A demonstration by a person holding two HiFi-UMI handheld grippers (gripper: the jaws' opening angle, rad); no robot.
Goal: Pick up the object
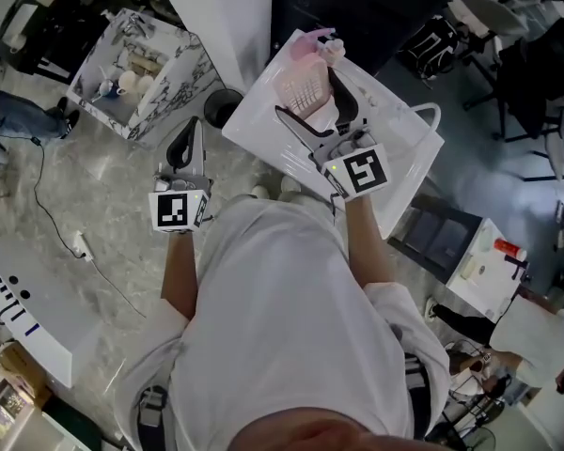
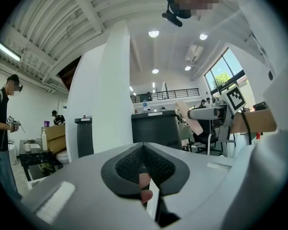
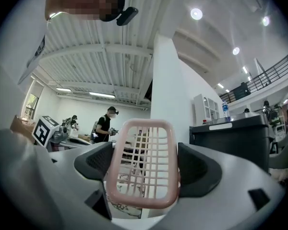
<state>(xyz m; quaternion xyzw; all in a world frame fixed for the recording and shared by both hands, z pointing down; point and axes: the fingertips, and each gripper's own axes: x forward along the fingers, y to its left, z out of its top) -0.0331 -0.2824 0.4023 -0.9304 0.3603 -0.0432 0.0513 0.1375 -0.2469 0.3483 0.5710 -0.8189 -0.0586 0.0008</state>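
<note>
Nearest the lens, the person's white-shirted torso (image 1: 282, 318) stands against the near edge of the white table (image 1: 409, 153), the mark from which everything else is placed. Well apart from the table's left side, on the marbled floor (image 1: 103, 205), stands a marble-patterned open box (image 1: 174, 59) with pale cups (image 1: 132, 81) inside. A dark round bin (image 1: 224, 106) sits just beside that same left edge. Over the table's far part reaches the right gripper (image 1: 305, 94), its jaws set wide and pressing on the two sides of the pink mesh basket (image 1: 299, 75). In the right gripper view the basket stands on edge between the dark pads (image 3: 93, 162) and fills the gap. Whether it rests on the tabletop or hangs clear of it cannot be told. Off the table's left edge, over the floor, the left gripper (image 1: 190, 144) has its jaws pressed together
</note>
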